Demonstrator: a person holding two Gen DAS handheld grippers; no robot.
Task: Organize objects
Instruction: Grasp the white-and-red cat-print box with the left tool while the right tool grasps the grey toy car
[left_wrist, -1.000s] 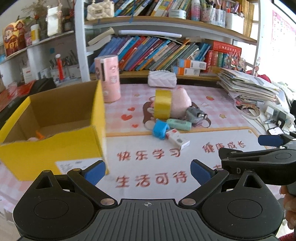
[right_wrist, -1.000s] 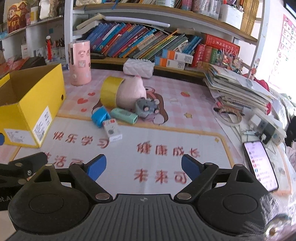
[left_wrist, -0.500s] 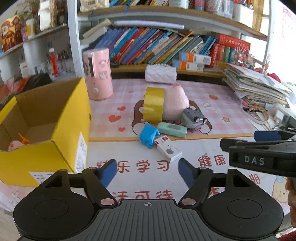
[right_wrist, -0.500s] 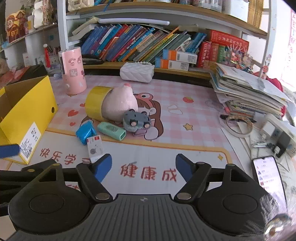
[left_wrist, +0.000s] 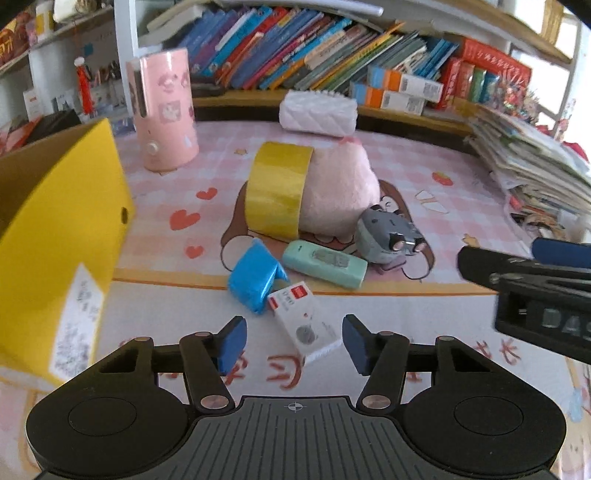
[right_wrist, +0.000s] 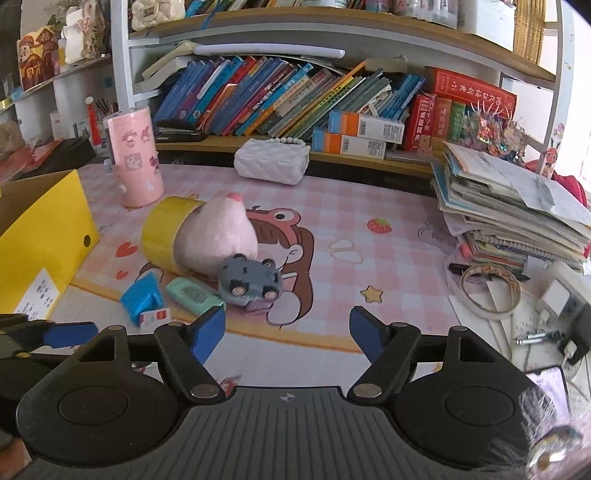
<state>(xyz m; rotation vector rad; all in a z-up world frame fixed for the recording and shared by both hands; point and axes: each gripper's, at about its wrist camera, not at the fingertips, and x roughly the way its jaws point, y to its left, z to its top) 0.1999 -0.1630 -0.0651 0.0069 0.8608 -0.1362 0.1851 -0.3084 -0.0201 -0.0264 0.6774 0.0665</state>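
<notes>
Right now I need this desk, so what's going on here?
A person is tidying desk clutter with two handheld grippers. The left gripper is closing around a small white box but isn't pressing on it yet. The right gripper is open and empty, near the grey toy. The yellow box sits at left.

Left gripper (left_wrist: 293, 341) was closing, jaws straddling the near end of the small white box (left_wrist: 304, 324), pads not touching. Blue holder (left_wrist: 253, 280) touched the box; yellow carton (left_wrist: 59, 236) sat left on the tabletop (left_wrist: 424, 306).
</notes>
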